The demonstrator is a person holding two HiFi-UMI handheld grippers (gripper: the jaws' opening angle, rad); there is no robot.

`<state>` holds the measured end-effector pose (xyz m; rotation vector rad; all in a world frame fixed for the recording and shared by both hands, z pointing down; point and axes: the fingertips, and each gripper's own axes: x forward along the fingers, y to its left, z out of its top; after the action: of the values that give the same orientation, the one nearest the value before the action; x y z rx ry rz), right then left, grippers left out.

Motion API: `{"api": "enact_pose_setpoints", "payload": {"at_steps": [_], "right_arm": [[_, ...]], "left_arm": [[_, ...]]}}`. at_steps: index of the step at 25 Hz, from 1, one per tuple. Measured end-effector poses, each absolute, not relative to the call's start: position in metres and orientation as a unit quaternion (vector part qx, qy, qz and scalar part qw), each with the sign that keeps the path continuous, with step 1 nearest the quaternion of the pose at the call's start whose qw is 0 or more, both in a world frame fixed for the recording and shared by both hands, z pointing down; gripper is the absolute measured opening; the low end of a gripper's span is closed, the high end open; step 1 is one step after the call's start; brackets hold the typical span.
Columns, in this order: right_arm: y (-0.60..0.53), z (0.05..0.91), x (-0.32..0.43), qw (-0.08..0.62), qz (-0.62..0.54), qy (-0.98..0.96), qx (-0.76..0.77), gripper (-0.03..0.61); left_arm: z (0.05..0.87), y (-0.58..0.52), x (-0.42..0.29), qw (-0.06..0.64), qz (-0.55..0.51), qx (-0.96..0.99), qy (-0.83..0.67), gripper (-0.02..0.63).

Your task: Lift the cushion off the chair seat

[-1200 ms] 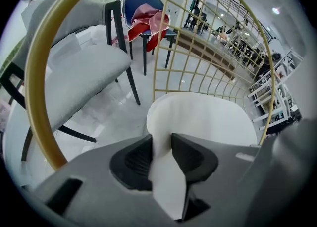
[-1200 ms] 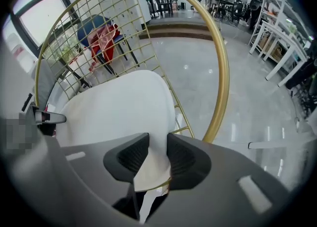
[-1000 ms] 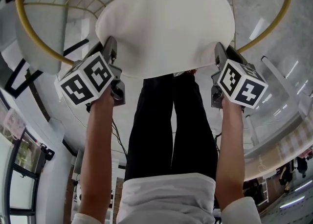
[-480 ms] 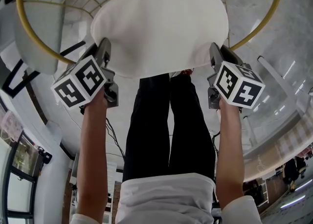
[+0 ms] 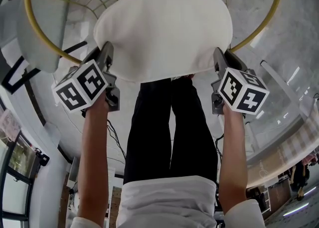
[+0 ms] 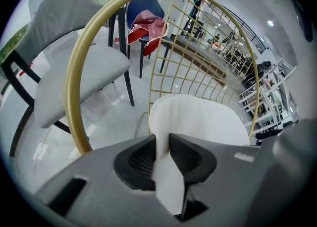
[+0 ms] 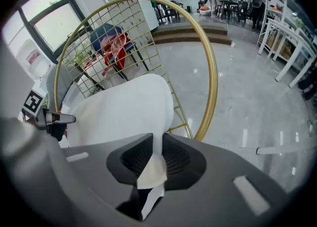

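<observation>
I have the white cushion (image 5: 164, 30) by its near edge, one side in each hand. The left tongs (image 5: 105, 55) are pressed shut on the cushion's left side. In the left gripper view a fold of the white fabric (image 6: 198, 122) is pinched between the dark pads of those tongs (image 6: 163, 144). The right tongs (image 5: 219, 57) grip the opposite side the same way, and in the right gripper view the cloth (image 7: 119, 112) is squeezed between their pads (image 7: 156, 146) with a flap hanging below. The cushion spreads away from me, ahead of both tongs. Its wide axis runs from one hand to the other, so neither hand is nearer, and I judge the lift needs both to rise together and level. It lies inside the gold hoop of the wire chair (image 5: 30, 28), its near edge over my legs. I cannot tell whether its far part rests on the seat. I see no brand or readable writing on the cushion or chair. The only printing is the black-and-white square markers on my cubes, one of which (image 7: 32, 102) shows in the right gripper view.
</observation>
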<state>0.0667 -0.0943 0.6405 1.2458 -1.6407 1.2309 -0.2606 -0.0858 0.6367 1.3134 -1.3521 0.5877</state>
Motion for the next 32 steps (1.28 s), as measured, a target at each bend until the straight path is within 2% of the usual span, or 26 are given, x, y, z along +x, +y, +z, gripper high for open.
{"api": "enact_pose_setpoints", "payload": {"at_steps": [32], "right_arm": [[-0.091,0.579,0.089,0.344,0.469,-0.659,0.476,0.063]], "left_arm": [[0.574,-0.078,-0.237,0.541,0.228,0.555,-0.589,0.084]]}}
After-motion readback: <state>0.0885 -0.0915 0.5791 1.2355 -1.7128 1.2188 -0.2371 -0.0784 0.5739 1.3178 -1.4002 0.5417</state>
